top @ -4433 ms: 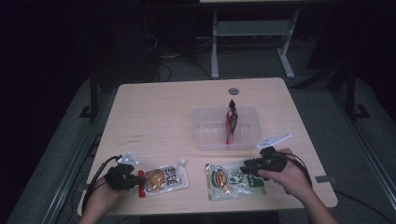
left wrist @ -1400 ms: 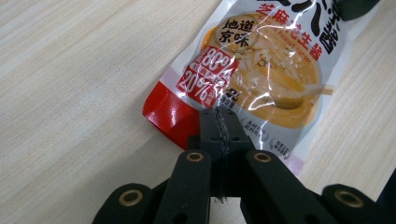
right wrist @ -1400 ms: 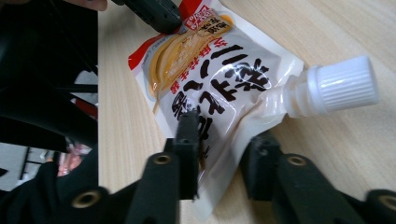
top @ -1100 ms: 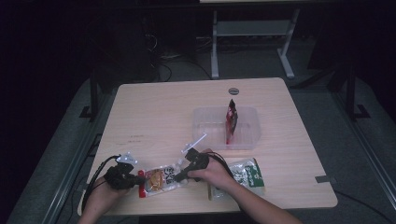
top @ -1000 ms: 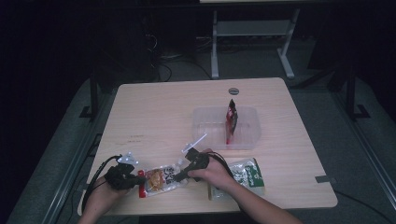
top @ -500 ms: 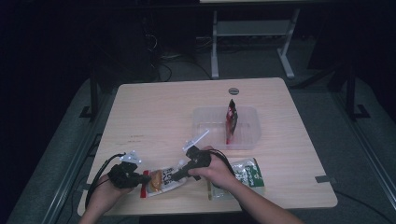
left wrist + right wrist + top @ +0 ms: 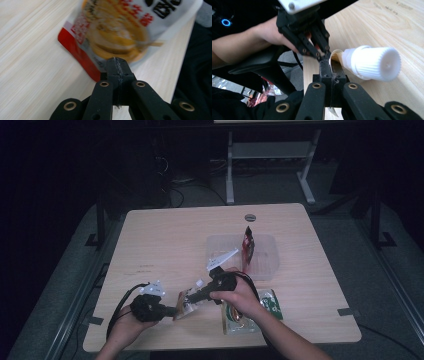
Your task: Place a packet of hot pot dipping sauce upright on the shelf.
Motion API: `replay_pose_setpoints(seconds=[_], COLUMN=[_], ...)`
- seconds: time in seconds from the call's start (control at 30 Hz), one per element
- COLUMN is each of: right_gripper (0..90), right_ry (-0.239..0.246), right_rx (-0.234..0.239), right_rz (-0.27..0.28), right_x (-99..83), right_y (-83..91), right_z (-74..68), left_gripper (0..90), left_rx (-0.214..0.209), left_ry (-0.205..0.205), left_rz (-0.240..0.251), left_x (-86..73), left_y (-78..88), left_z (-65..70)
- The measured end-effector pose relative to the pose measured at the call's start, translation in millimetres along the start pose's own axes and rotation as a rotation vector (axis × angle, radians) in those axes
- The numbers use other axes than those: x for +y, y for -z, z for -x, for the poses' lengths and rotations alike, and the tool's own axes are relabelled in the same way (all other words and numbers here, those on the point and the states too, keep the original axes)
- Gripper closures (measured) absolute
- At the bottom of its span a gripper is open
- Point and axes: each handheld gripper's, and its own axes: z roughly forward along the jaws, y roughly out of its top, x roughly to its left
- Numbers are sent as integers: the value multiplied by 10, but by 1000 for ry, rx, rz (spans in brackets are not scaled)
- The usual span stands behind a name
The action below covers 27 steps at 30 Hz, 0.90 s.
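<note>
A spouted food pouch (image 7: 184, 302) with an orange dish printed on it (image 7: 117, 30) is held off the table between both grippers near the front edge. My left gripper (image 7: 174, 311) (image 7: 117, 65) is shut on the pouch's red-bordered bottom edge. My right gripper (image 7: 194, 295) (image 7: 331, 67) is shut on the pouch's top edge, right beside its white ribbed screw cap (image 7: 374, 63). In the right gripper view the left gripper (image 7: 322, 54) faces mine from just beyond the pouch.
A clear plastic tray (image 7: 265, 240) sits right of the table's middle with a red packet (image 7: 247, 247) standing in it. A green pouch (image 7: 269, 305) lies flat under the right forearm. The wooden table (image 7: 170, 240) ends just before the left hand.
The right gripper has risen and lifted the pouch's cap end off the table. The left gripper has shifted a little with the pouch's bottom edge. Both grips have held.
</note>
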Motion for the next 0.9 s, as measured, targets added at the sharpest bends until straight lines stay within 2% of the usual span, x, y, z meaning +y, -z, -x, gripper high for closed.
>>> replay_pose_setpoints(seconds=[0.13, 0.23, 0.33, 0.43, 0.6, 0.73, 0.9], right_gripper=[900, 900, 900, 900, 900, 900, 900], right_ry=[-9, 6, 10, 11, 12, 19, 32], right_rx=[9, 11, 9, 1, 1, -9, -32], right_rz=[20, 40, 60, 75, 102, 107, 126], right_x=[21, 41, 50, 49, 65, 85, 97], right_y=[90, 151, 252, 339, 495, 606, 740], right_z=[-33, -52, -77, -84, -83, -110, -134], left_gripper=[897, 898, 897, 897, 896, 854, 792], left_rx=[-16, -27, -19, -19, -14, -5, 24], left_ry=[-29, -49, -77, -59, -32, -24, -9], left_rz=[30, 59, 60, 63, 95, 95, 94], left_x=[86, 159, 173, 148, 121, 87, 29], left_y=[-51, -92, -107, -95, -33, 10, 78], left_z=[75, 128, 162, 133, 71, 47, 11])
